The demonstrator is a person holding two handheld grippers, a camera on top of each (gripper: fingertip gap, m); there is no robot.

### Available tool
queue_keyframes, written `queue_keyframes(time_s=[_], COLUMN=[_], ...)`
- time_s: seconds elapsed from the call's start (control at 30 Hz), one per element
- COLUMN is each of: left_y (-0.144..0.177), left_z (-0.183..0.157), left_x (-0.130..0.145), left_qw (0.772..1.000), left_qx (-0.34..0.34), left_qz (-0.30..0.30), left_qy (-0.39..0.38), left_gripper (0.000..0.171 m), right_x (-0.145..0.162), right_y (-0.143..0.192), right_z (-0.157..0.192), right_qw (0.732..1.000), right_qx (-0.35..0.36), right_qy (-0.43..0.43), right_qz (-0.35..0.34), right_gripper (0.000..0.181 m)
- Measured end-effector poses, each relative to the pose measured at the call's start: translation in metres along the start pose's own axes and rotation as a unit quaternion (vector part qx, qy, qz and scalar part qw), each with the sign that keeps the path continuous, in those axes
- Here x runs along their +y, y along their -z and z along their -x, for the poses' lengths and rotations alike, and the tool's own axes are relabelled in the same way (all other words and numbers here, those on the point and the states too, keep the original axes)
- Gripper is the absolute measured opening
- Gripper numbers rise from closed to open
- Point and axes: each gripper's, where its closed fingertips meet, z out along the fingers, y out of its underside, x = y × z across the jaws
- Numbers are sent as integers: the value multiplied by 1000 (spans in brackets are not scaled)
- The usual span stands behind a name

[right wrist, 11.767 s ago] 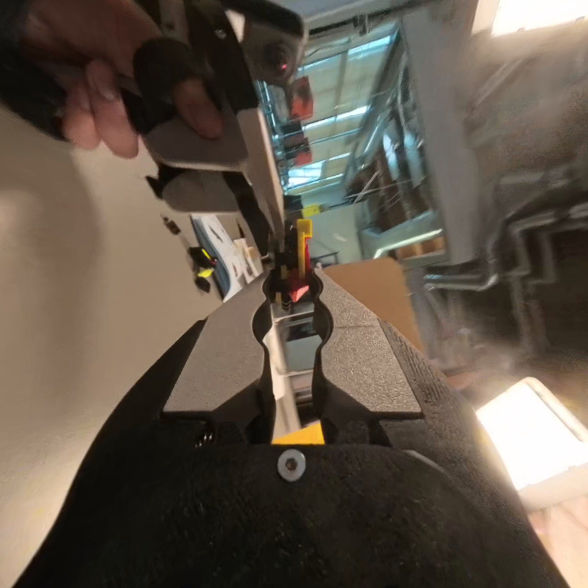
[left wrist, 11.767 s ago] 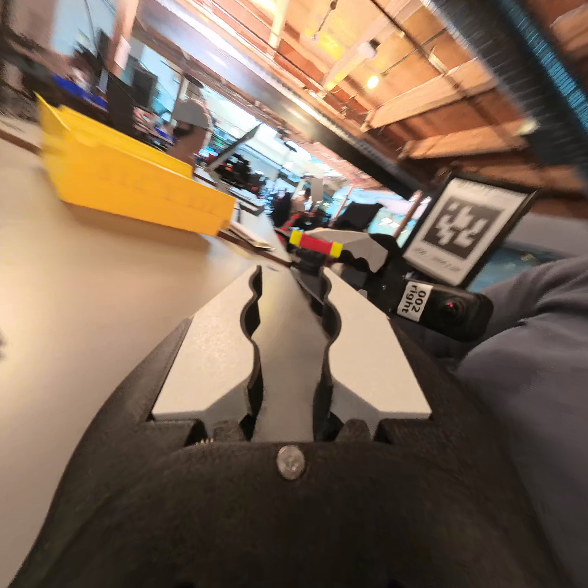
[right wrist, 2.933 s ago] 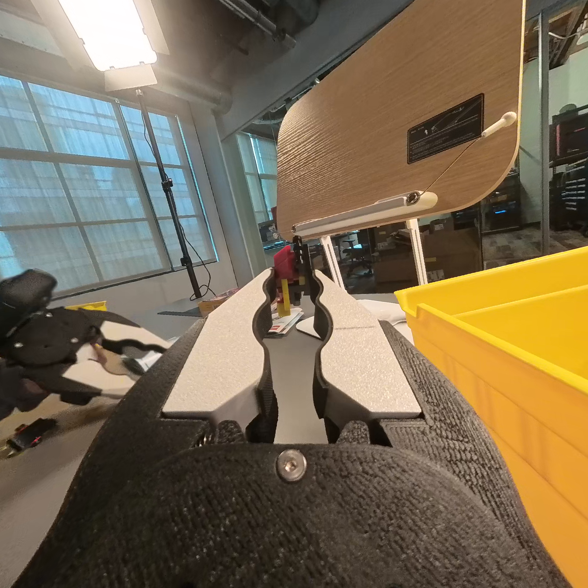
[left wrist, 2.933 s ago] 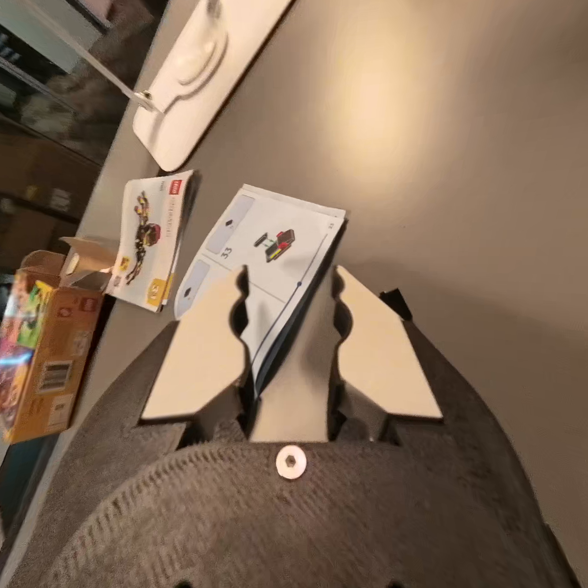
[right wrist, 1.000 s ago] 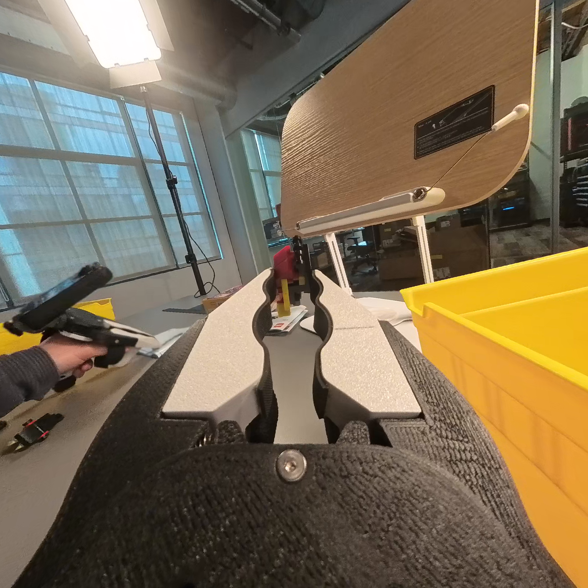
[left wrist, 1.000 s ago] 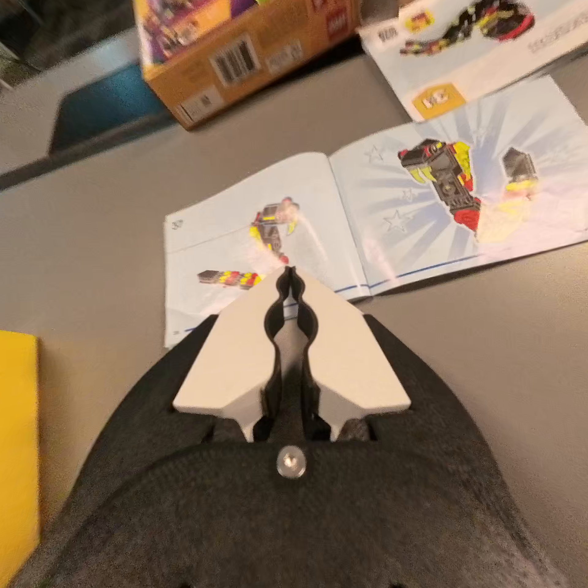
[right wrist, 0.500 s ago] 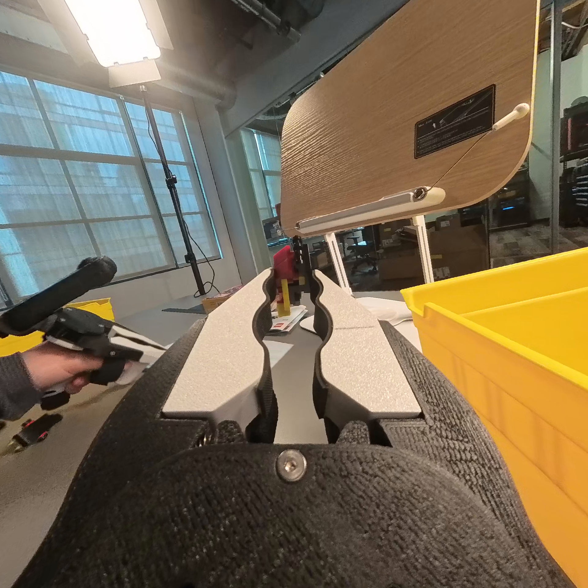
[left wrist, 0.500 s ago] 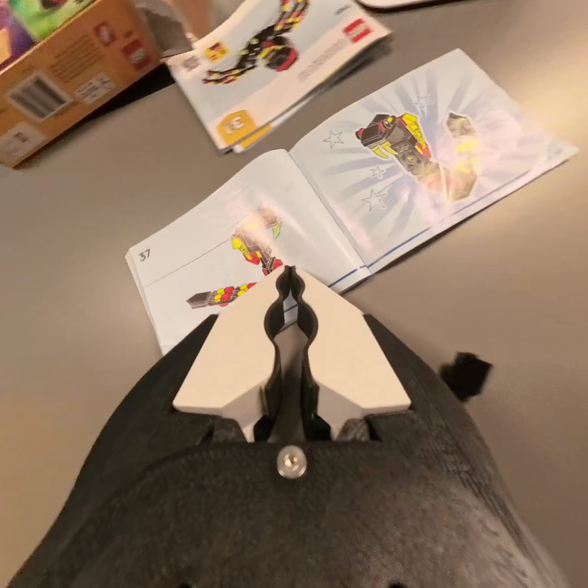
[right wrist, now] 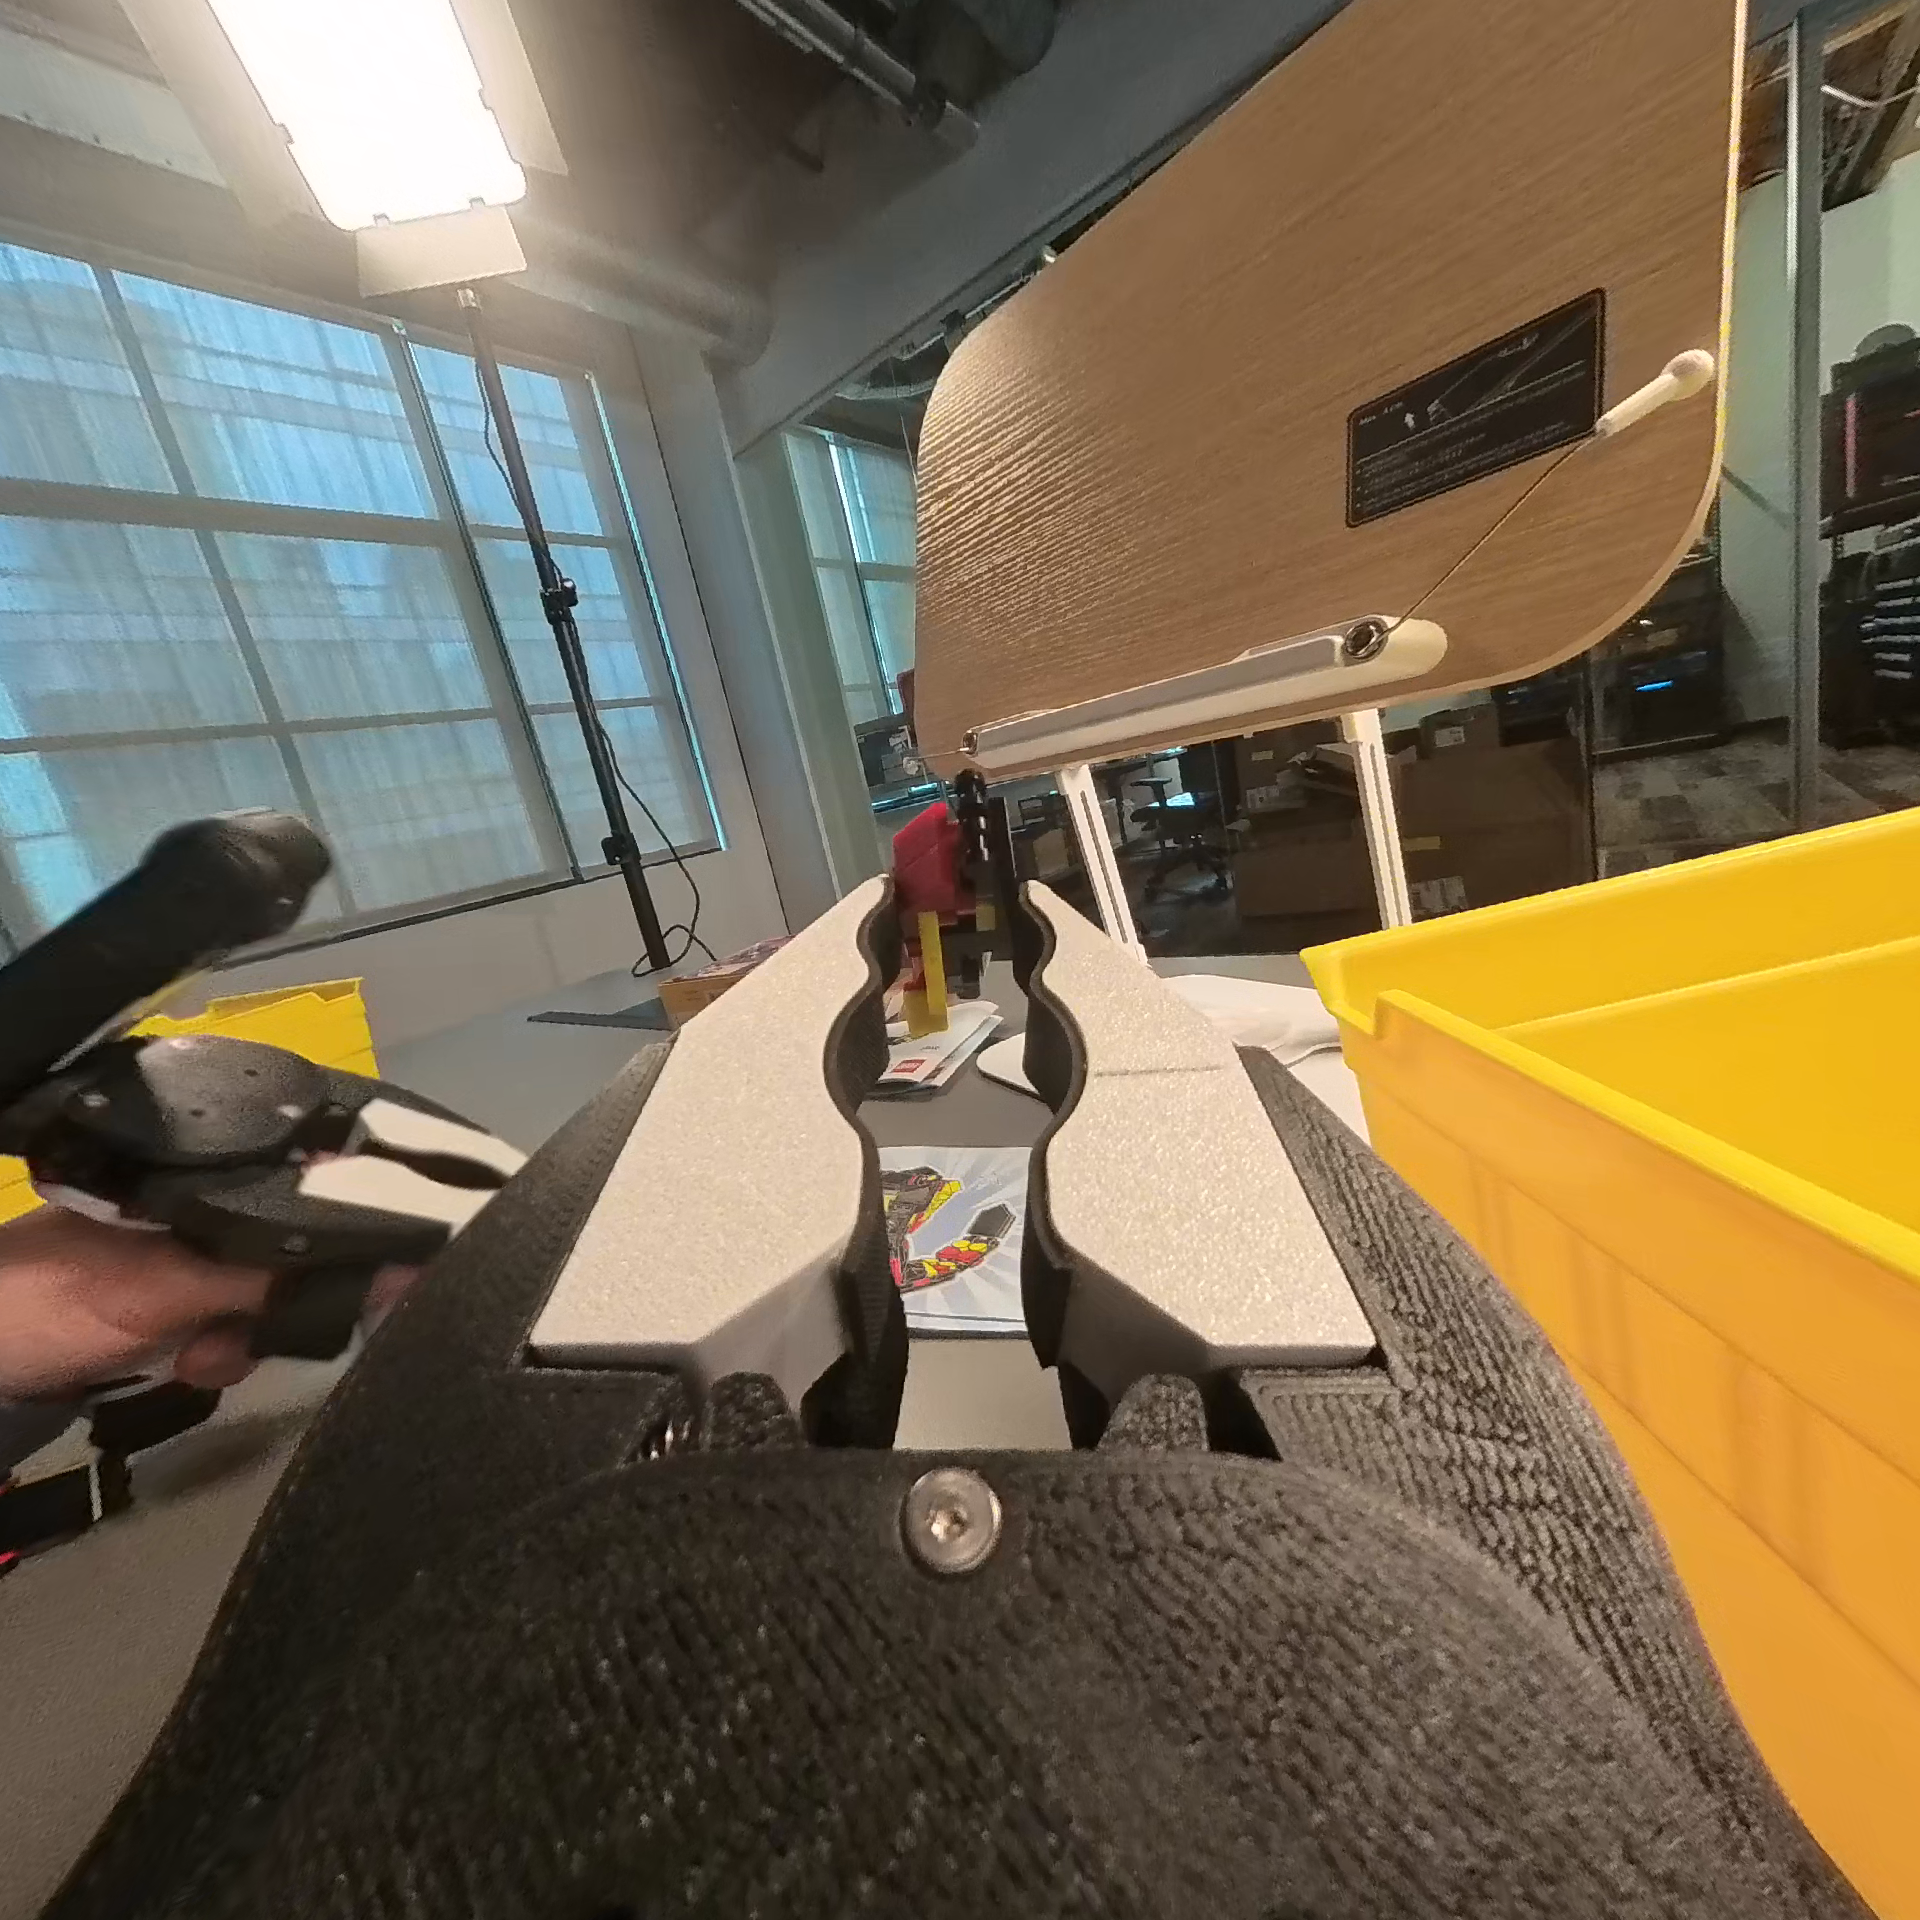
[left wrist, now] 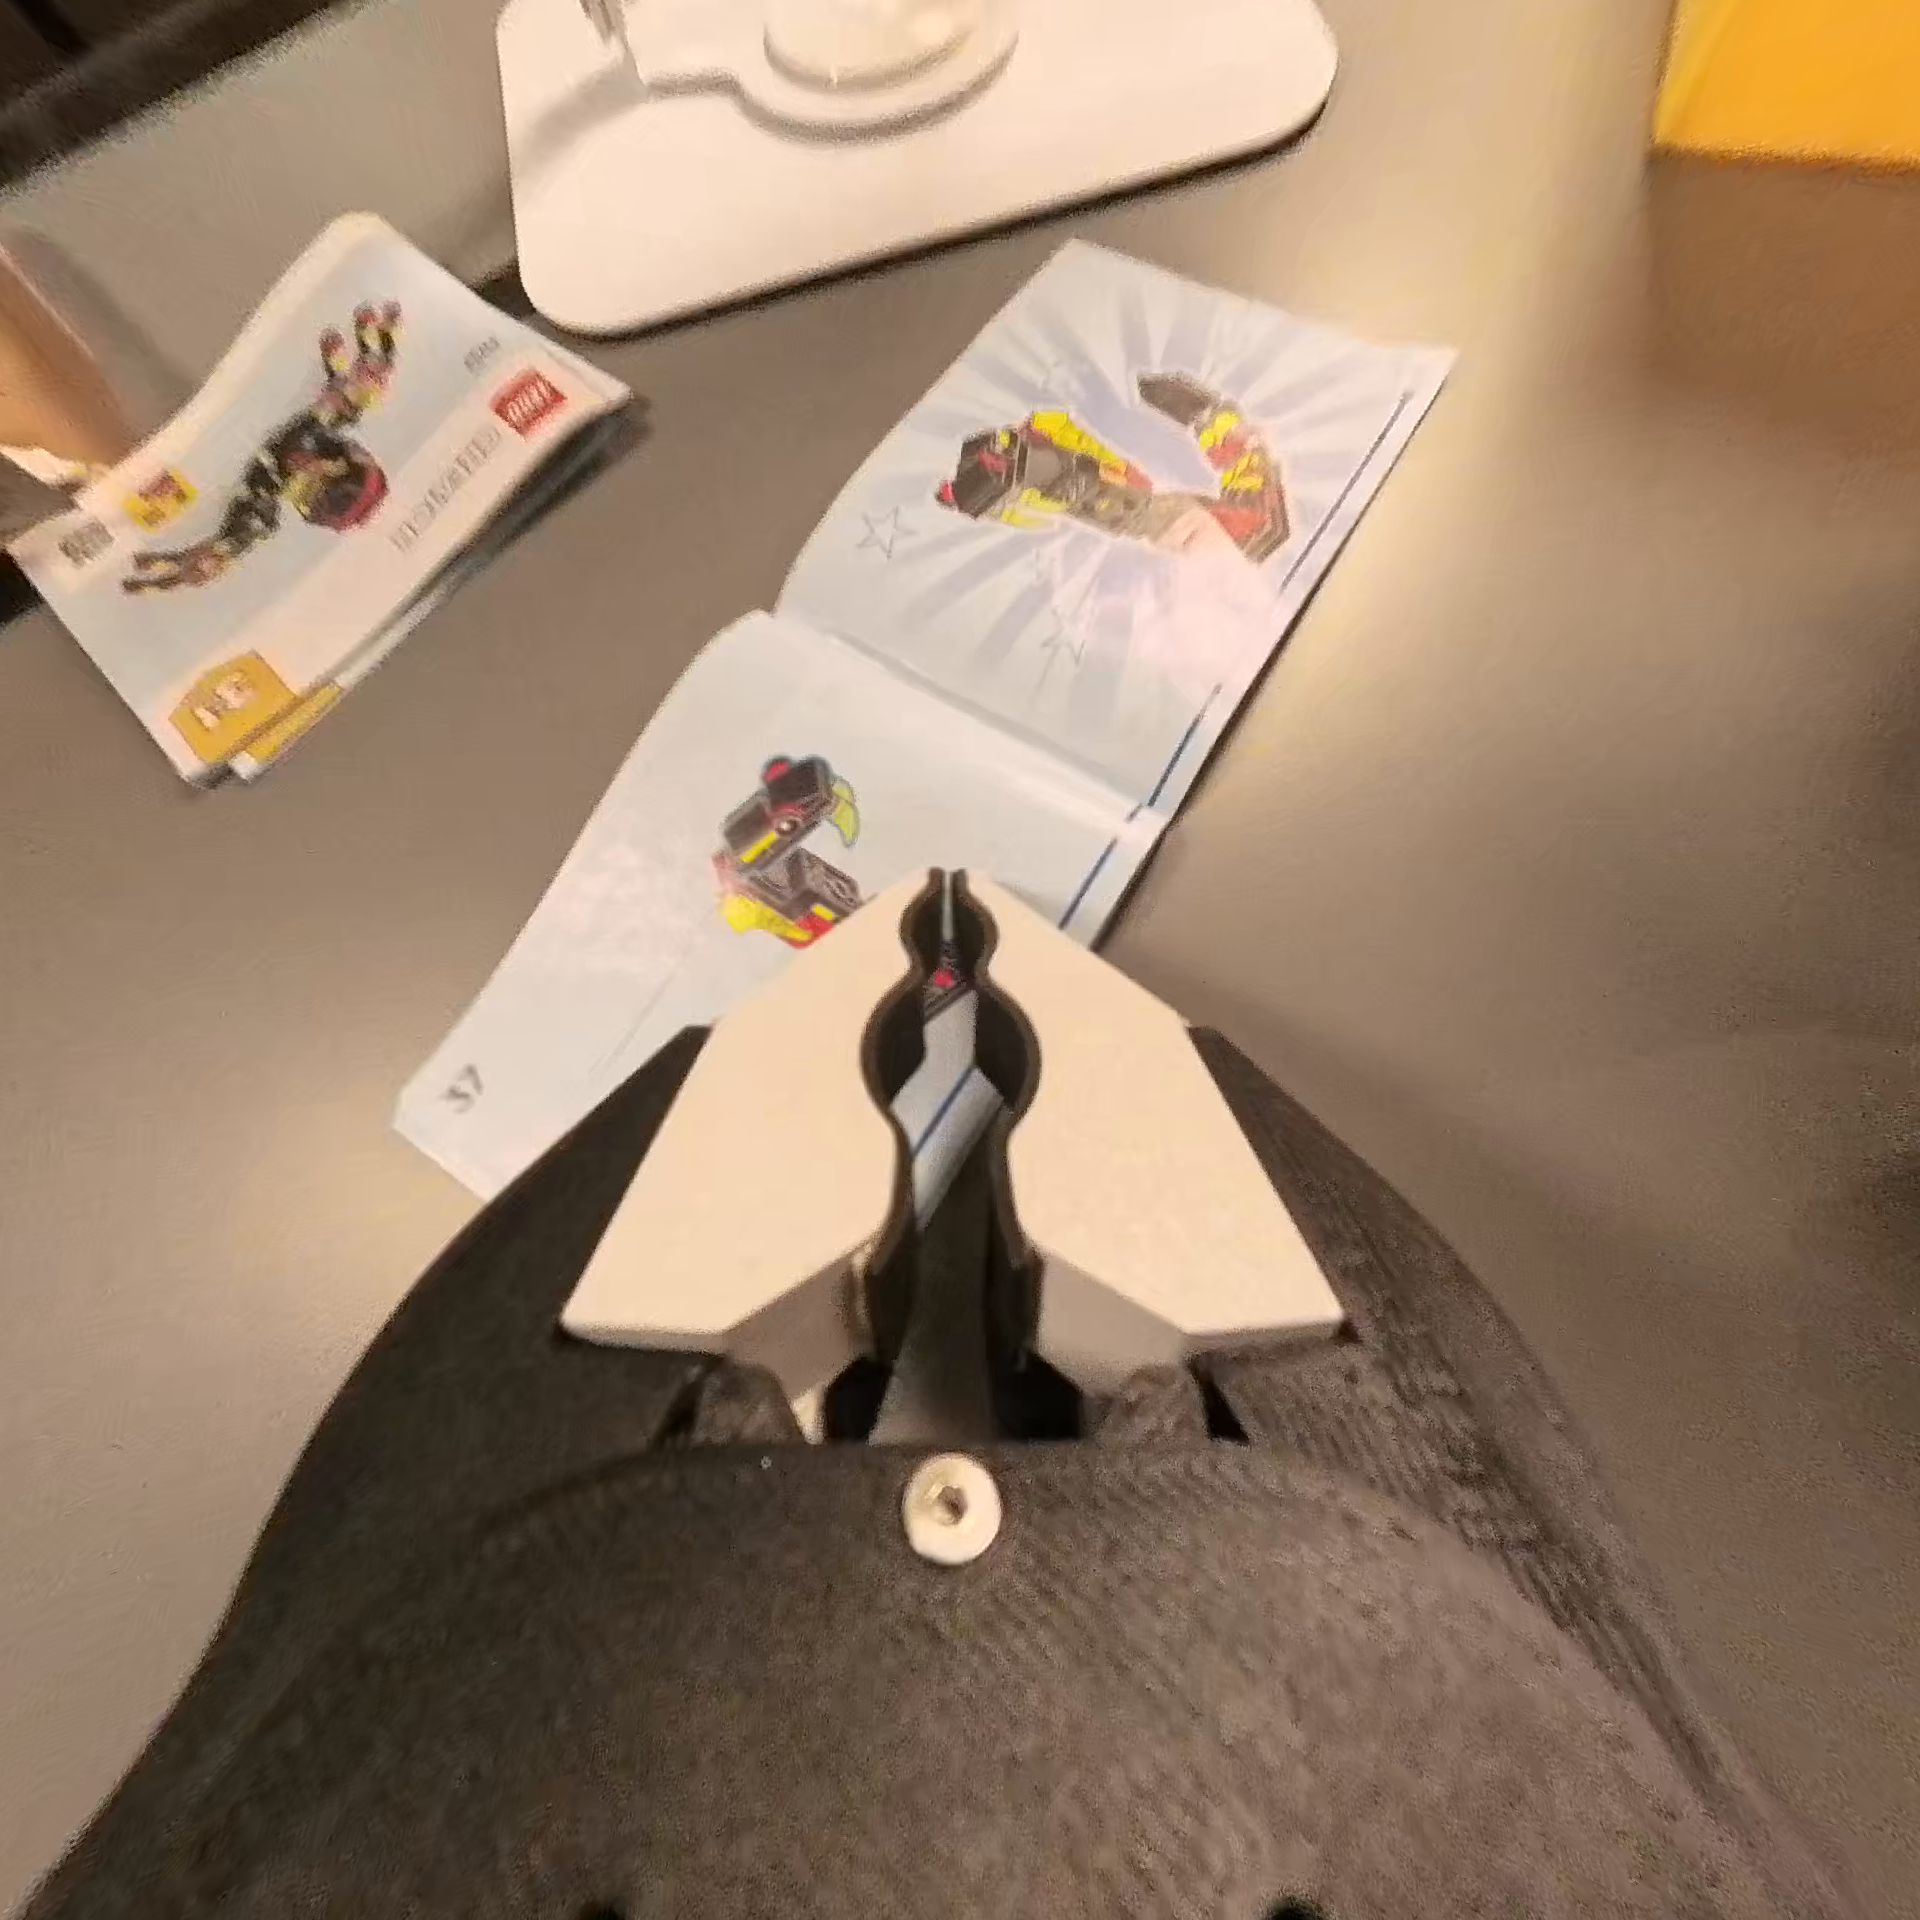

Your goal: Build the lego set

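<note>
Left gripper (left wrist: 948, 883) pinched fully together over the lower corner of the open pale-blue instruction booklet (left wrist: 935, 665) on the grey surface (left wrist: 1558, 831), a sliver of page showing in the slot, so likely gripping the leaf though not certain

Right gripper (right wrist: 954, 914) part-closed on the small red, black and yellow lego assembly (right wrist: 951, 883), raised above the surface near the yellow plastic bin (right wrist: 1662, 1091)

Likely step: turning or flattening the page; best done by lifting only the one leaf, sweeping slowly across the spine, keeping the model steady and clear of the paper

Further off, second closed booklet (left wrist: 301, 499) well left, white stand base (left wrist: 914, 135) just beyond the open pages, bin close on the right; bare surface on the near right offering the freest room to move
</note>
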Motion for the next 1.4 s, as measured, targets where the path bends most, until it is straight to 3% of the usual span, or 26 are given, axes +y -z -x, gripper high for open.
queue_keyframes(time_s=[0.2, 0.3, 0.37, 0.47, 0.67, 1.07, 1.4], left_y=[42, 53, 52, 48, 51, 57, 58], left_z=[29, 22, 25, 32, 24, 19, 28], left_x=[-20, 5, 30, 49, 46, 55, 52], left_qw=[996, 989, 980, 969, 971, 965, 965], left_qx=[31, 106, 105, 85, 115, 145, 114], left_qz=[-80, -35, 18, 49, 22, 50, 55], left_qy=[-22, -99, -166, -228, -206, -214, -232], left_gripper=[25, 36, 41, 41, 41, 34, 18], right_x=[0, 1, 1, 2, 1, 2, 2], right_y=[0, -1, -1, -1, -1, -1, -1], right_z=[0, 0, 0, 1, 1, 1, 1], right_qw=[1000, 1000, 1000, 1000, 1000, 1000, 1000], right_qx=[0, 0, -1, -2, -2, -3, -2], right_qy=[1, -1, 0, 1, 0, -1, -1], right_qz=[1, 2, 3, 3, 3, 4, 4], right_gripper=[19, 19, 19, 19, 19, 19, 19])
